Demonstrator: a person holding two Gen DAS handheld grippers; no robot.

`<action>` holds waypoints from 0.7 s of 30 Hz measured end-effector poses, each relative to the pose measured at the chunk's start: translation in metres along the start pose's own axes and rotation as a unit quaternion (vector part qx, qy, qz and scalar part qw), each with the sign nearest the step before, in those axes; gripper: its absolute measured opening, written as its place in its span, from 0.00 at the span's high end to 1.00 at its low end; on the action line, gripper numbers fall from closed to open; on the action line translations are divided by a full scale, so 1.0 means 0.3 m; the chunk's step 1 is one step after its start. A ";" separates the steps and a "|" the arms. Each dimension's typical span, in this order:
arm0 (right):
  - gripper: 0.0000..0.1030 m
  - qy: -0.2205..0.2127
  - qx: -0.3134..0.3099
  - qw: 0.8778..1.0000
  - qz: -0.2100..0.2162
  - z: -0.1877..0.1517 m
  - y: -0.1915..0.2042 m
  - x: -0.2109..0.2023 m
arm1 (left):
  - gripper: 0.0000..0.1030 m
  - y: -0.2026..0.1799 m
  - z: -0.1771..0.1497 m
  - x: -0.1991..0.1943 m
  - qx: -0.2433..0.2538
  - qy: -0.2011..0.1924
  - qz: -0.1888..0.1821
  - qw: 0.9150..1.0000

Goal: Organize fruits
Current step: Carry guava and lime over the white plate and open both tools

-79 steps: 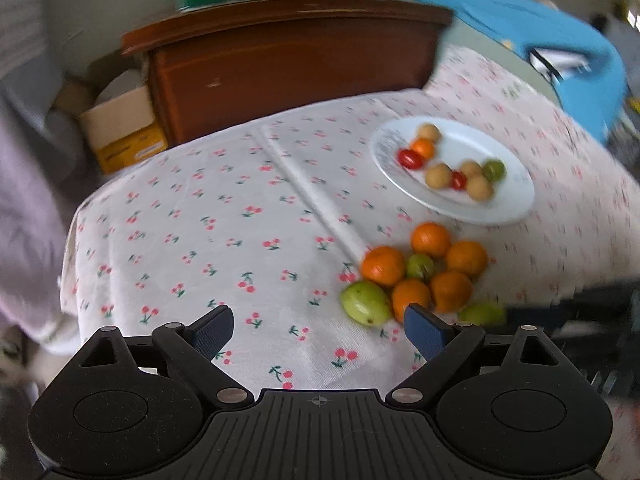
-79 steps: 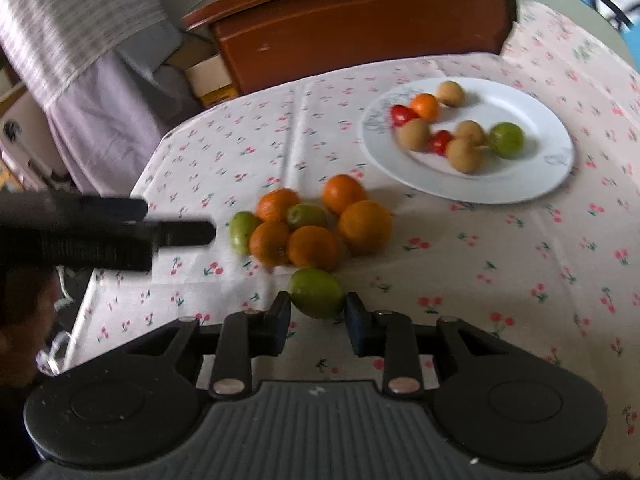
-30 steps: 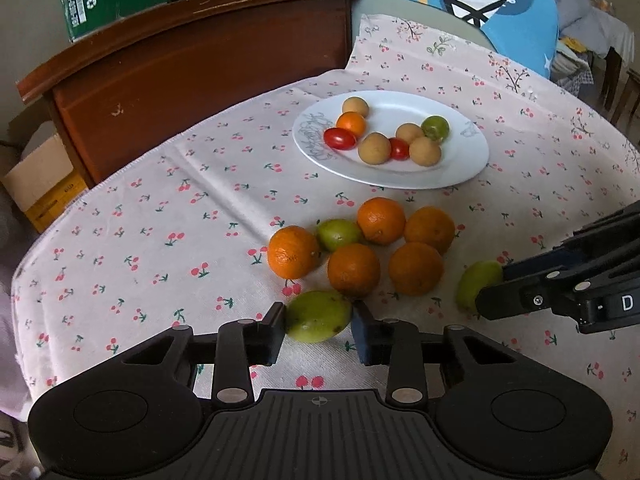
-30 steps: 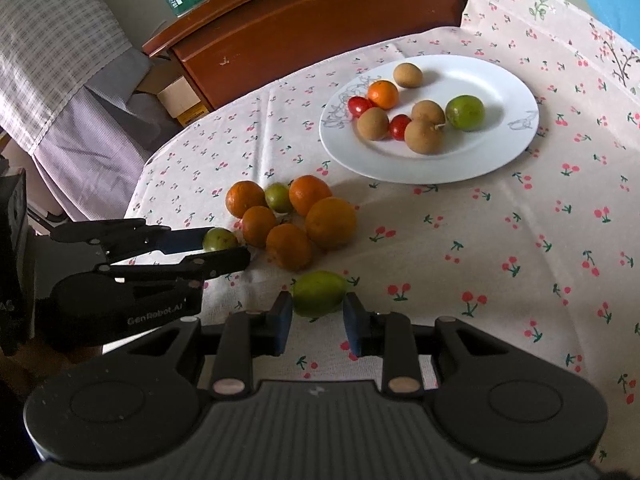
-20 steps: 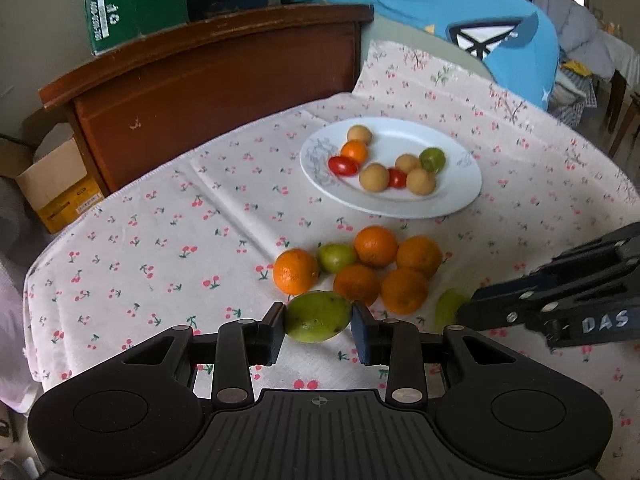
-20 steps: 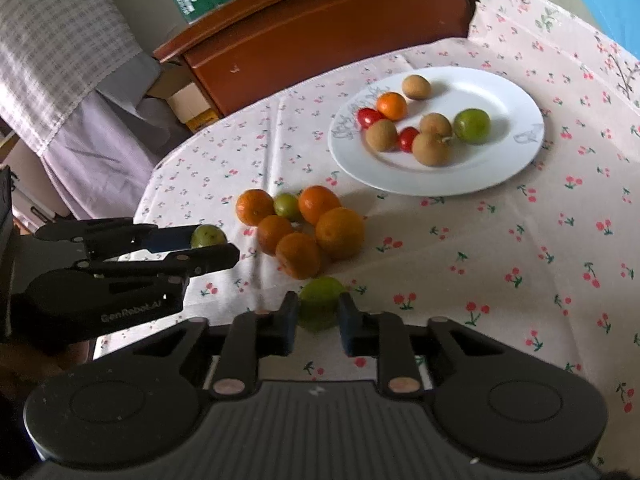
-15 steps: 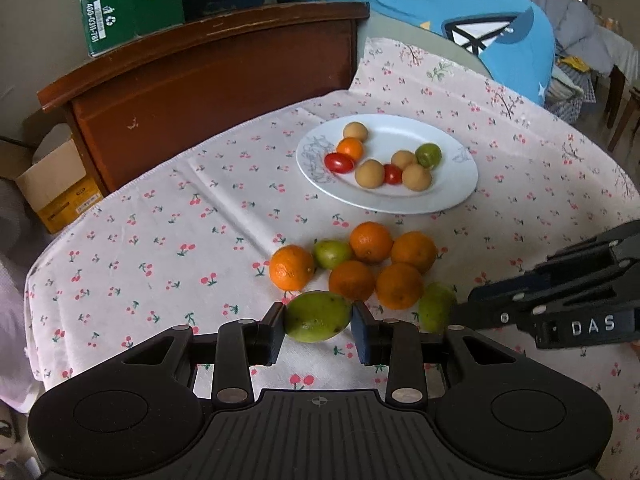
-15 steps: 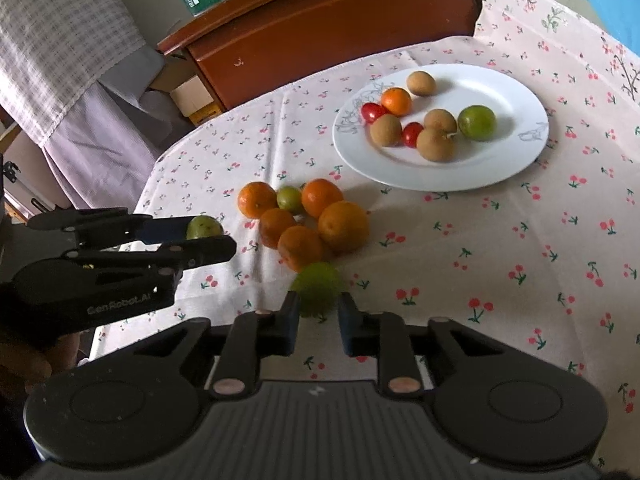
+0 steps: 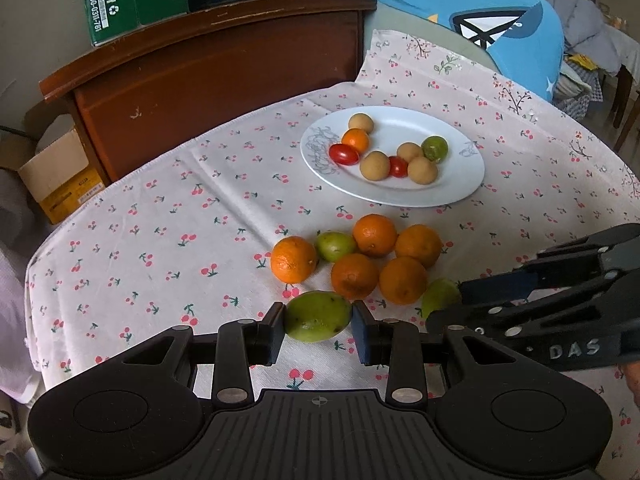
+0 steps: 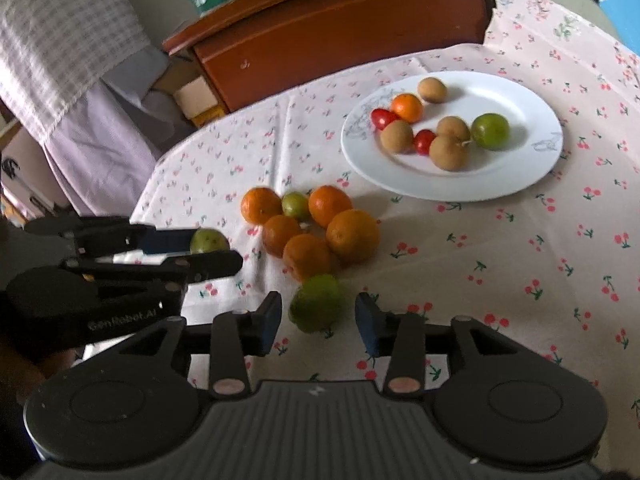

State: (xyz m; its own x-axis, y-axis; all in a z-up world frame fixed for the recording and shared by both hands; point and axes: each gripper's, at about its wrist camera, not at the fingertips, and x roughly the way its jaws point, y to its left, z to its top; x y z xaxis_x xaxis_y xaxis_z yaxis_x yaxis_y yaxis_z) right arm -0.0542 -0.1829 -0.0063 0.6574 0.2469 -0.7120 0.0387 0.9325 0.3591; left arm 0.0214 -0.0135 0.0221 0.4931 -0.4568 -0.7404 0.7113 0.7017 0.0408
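Note:
My left gripper (image 9: 318,330) is shut on an oval green fruit (image 9: 318,316), held just off the cherry-print cloth in front of a pile of oranges (image 9: 360,260). In the right wrist view that left gripper (image 10: 216,250) shows at the left with its green fruit (image 10: 208,240). My right gripper (image 10: 318,318) has its jaws opening; a second green fruit (image 10: 318,302) lies between the pads with a gap on both sides, touching the front of the orange pile (image 10: 312,228). In the left wrist view the right gripper (image 9: 444,304) reaches in from the right.
A white plate (image 9: 460,184) with several small fruits and cherry tomatoes stands behind the pile, also seen as the plate (image 10: 520,184). A small green fruit (image 9: 334,246) sits among the oranges. A brown wooden headboard (image 9: 220,72) rises past the table's far edge.
The right gripper carried its green fruit up against the orange pile and its jaws have parted from it. The left gripper stays shut on its green fruit.

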 end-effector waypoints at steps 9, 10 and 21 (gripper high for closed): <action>0.71 -0.009 -0.017 1.000 -0.003 0.010 0.014 -0.016 | 0.68 -0.023 0.023 -0.017 -0.002 -0.006 0.006 1.000; 0.71 -0.015 -0.018 1.000 -0.002 0.018 0.015 -0.027 | 0.68 -0.024 0.029 -0.022 -0.004 -0.010 0.006 1.000; 0.71 -0.052 -0.017 0.998 -0.011 0.118 -0.010 -0.123 | 0.68 -0.061 0.121 -0.065 -0.022 -0.047 0.009 0.999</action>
State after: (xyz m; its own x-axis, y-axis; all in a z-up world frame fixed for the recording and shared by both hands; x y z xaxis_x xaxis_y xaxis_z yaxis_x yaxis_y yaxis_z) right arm -0.0520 -0.2040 0.0401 0.7319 0.1993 -0.6516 0.0299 0.9459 0.3230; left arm 0.0169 -0.0370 0.0602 0.5519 -0.4926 -0.6729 0.6802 0.7327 0.0215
